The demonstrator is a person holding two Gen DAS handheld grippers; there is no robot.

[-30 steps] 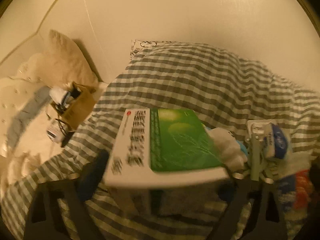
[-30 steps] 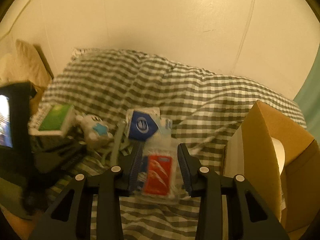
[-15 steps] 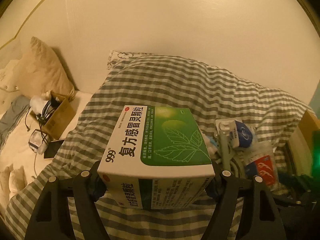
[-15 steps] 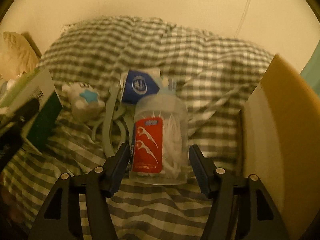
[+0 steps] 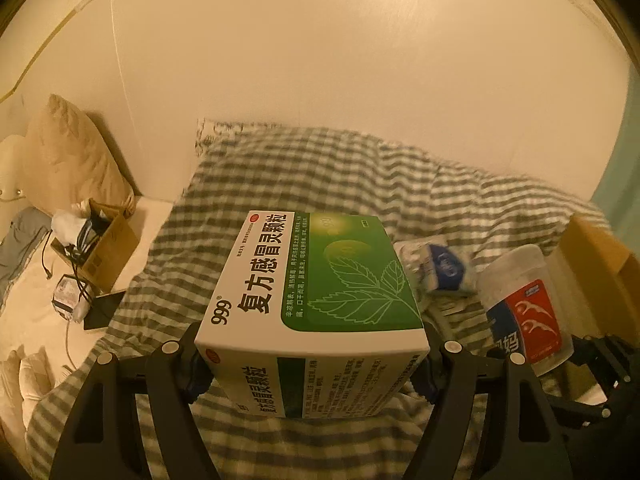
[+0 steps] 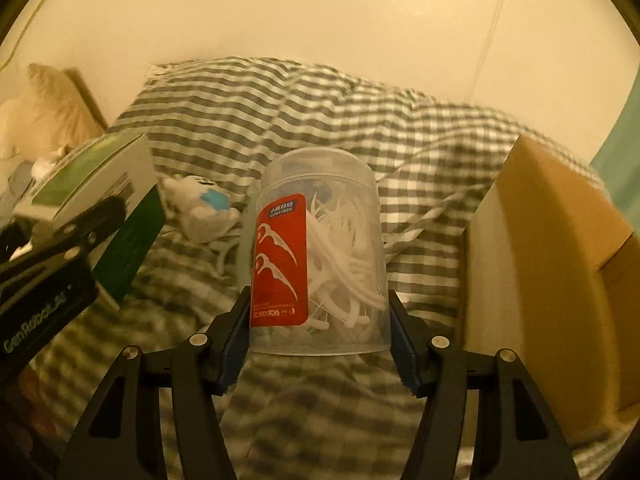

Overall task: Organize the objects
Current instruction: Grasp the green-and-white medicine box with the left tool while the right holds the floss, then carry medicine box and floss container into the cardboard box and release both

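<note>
My left gripper (image 5: 312, 376) is shut on a green and white medicine box (image 5: 320, 292) and holds it above the checked blanket. The box also shows at the left of the right wrist view (image 6: 100, 200). My right gripper (image 6: 320, 348) is shut on a clear jar of white floss picks with a red label (image 6: 320, 256), lifted off the blanket. The jar also shows at the right of the left wrist view (image 5: 524, 304). A blue and white packet (image 5: 444, 272) and a small white plush toy (image 6: 204, 208) lie on the blanket.
An open cardboard box (image 6: 556, 264) stands at the right, close to the jar. A grey checked blanket (image 6: 320, 120) covers the bed against a cream wall. A smaller cardboard box of cables (image 5: 96, 244) and a beige pillow (image 5: 72, 156) lie at the far left.
My right gripper has closed on the floss jar and lifted it off the blanket. My left gripper has raised and levelled the medicine box, and both have shifted toward the right.
</note>
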